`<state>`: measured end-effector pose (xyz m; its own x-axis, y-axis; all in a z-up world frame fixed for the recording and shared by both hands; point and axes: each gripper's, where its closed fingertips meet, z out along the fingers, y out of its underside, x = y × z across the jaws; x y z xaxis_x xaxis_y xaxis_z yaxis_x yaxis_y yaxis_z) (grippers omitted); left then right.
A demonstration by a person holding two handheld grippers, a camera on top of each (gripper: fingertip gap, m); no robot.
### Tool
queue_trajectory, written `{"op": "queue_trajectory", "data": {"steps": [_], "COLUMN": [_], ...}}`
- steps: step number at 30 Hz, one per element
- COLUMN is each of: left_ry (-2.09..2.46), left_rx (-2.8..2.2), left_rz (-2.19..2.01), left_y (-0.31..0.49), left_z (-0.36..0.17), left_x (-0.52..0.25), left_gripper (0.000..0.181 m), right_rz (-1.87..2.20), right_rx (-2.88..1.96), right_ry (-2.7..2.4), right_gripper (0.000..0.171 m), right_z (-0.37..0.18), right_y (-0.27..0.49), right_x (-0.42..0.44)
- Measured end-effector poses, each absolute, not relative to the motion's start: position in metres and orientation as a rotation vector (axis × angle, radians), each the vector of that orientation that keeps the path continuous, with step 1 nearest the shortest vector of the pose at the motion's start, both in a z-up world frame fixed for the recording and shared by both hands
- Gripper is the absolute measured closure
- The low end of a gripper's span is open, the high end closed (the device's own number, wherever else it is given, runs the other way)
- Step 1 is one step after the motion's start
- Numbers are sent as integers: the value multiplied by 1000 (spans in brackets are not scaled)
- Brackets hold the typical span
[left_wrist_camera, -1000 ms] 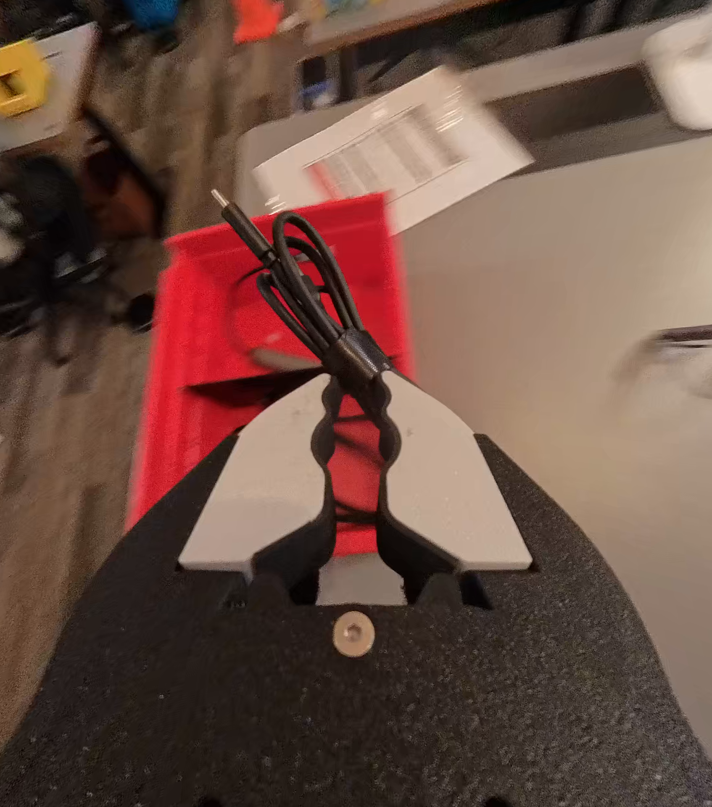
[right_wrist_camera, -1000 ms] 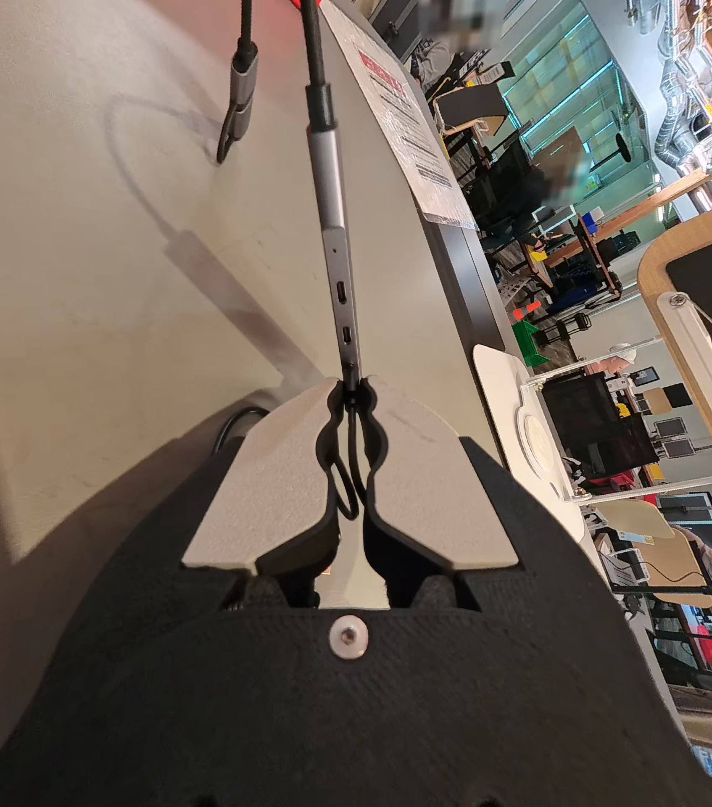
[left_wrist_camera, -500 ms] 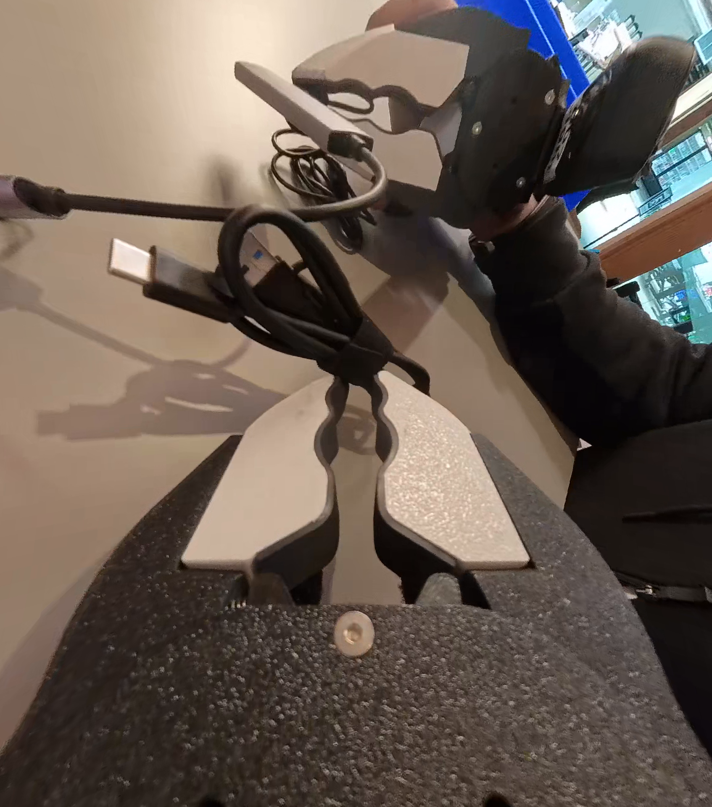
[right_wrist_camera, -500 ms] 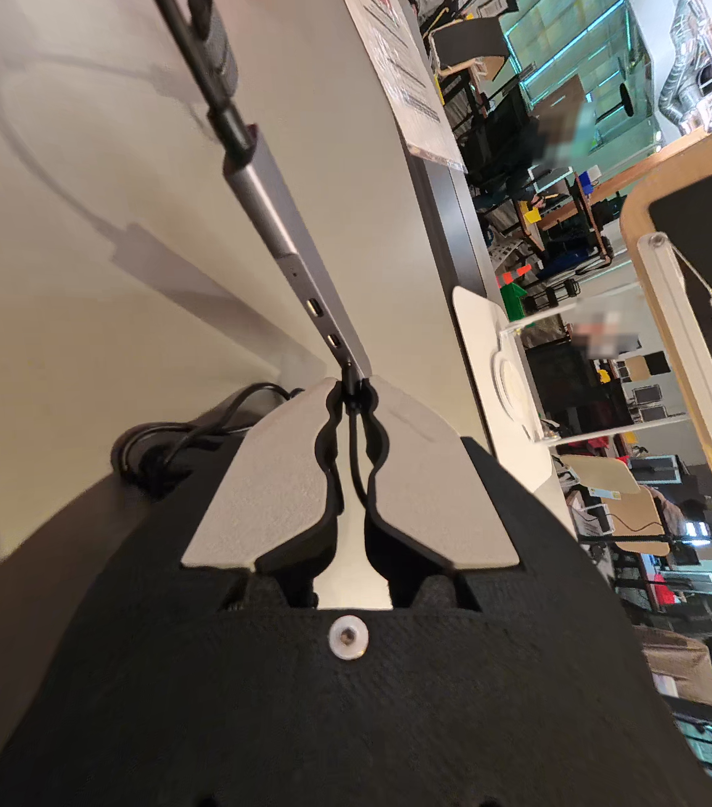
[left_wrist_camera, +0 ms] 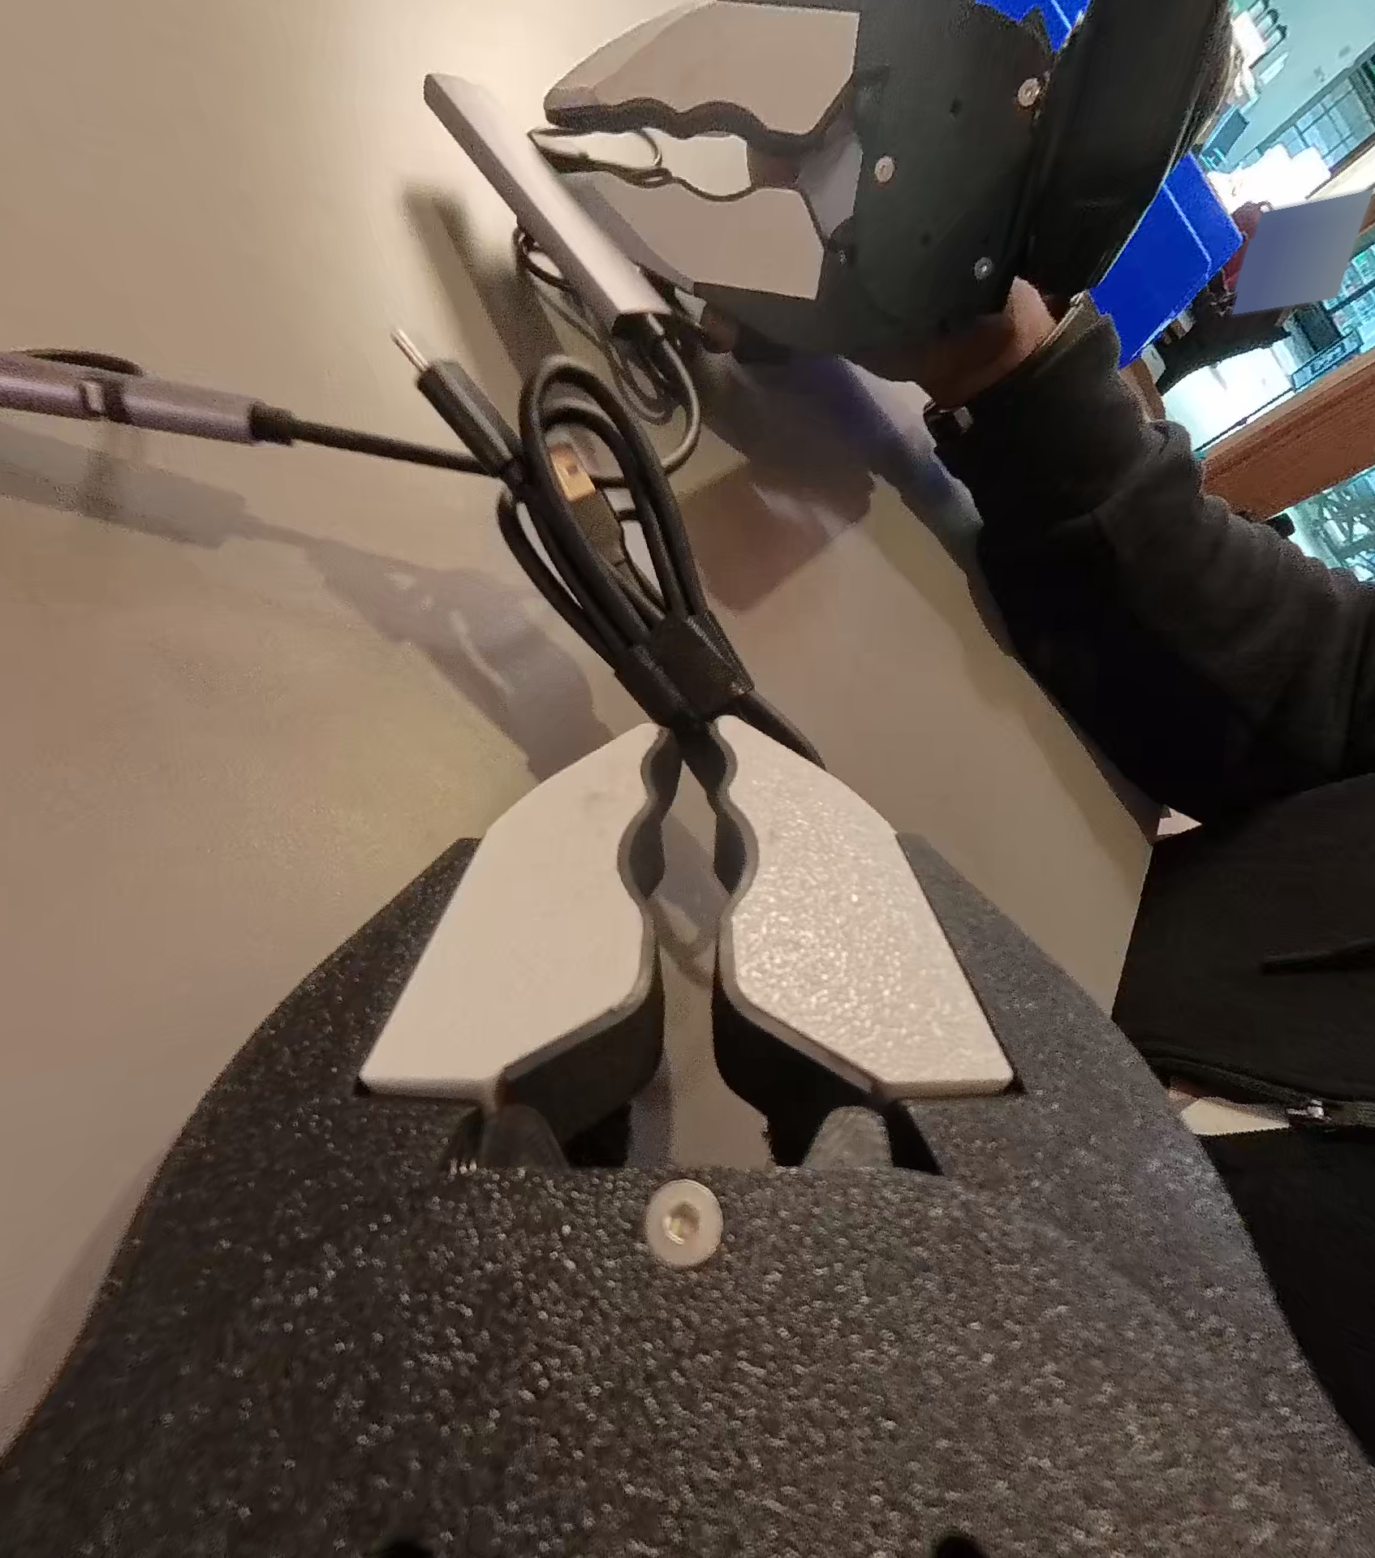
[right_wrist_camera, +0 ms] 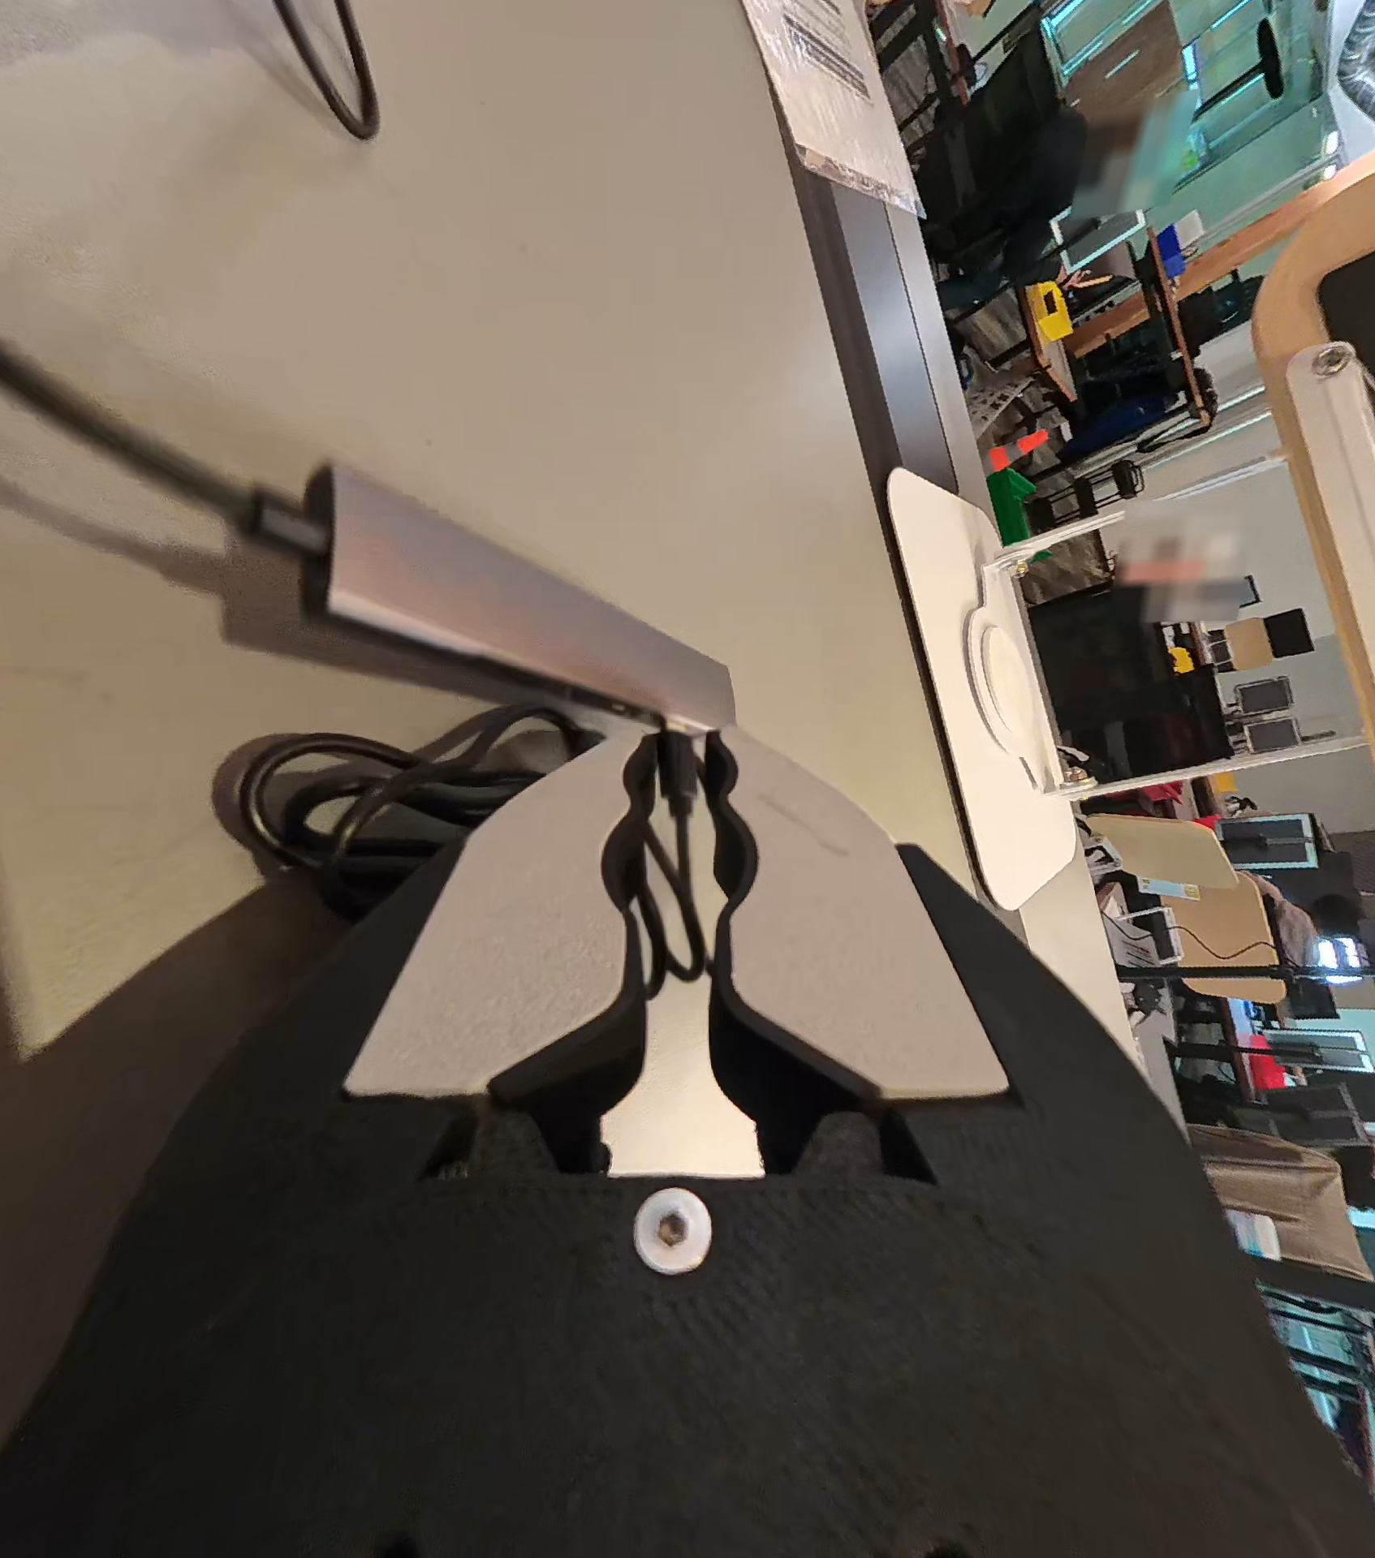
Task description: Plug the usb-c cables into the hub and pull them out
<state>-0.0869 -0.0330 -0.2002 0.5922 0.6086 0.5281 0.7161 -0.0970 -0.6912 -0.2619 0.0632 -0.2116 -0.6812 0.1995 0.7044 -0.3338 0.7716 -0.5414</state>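
1. Left wrist view: our left gripper (left_wrist_camera: 688, 738) is clenched on a bundled black cable (left_wrist_camera: 625, 548), pinching it just below its wrap band, so the coil stands up and away from the fingertips.
2. The bundle's free usb-c plug (left_wrist_camera: 448, 396) sticks out past the loops, pointing up and to the left in this view.
3. The hub (left_wrist_camera: 541, 194), a slim grey bar, lies beyond the plug and to its upper right, near but apart from it. Its long axis runs diagonally from upper left down to lower right, and the right gripper (left_wrist_camera: 667, 135) grips it from the right side.
4. We judge the plug's axis is not yet square to the hub's port edge, so the coming move turns on swinging the plug round to face it.
5. The hub's own lead (left_wrist_camera: 119, 396) stretches off to the left above the beige table (left_wrist_camera: 119, 843).
6. Right wrist view: our right gripper (right_wrist_camera: 680, 742) is closed on the near end of the hub (right_wrist_camera: 499, 607), whose length runs away up and to the left, tilted off the table.
7. A thin black cable (right_wrist_camera: 671, 843) hangs between these fingers; whether it is plugged into the hub we cannot tell.
8. More coiled cable (right_wrist_camera: 380, 801) rests on the table just left of the fingers.
9. The left gripper does not show here.
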Motion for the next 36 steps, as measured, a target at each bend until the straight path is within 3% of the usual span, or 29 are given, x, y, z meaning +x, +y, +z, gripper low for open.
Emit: {"op": "queue_trajectory", "data": {"steps": [8, 14, 16, 20, 27, 36], "left_ry": [-1069, -1024, -1001, -917, -927, -786], "left_rx": [-1795, -2043, -2105, -2236, -1990, -1567], "left_rz": [-142, -24, 9, 150, 88, 224], "left_y": [-36, -23, -16, -4, 30, 46], "left_z": [-202, -217, -221, -231, -207, -138], "left_x": [-79, -71, -71, -75, -104, -202], "left_gripper": [181, 135, 127, 156, 158, 158], "right_rz": [830, 818, 833, 1006, 1335, 1856], "right_rx": [81, 57, 43, -47, -199, -466], "right_ry": [-2181, -2148, -2136, -2190, -2194, -1987], "right_gripper": [156, 157, 158, 159, 161, 156], "right_z": [-207, -198, -195, -188, -170, -128], "right_y": [76, 86, 90, 88, 87, 98], "right_x": [-262, -257, -251, -228, -200, -221]}}
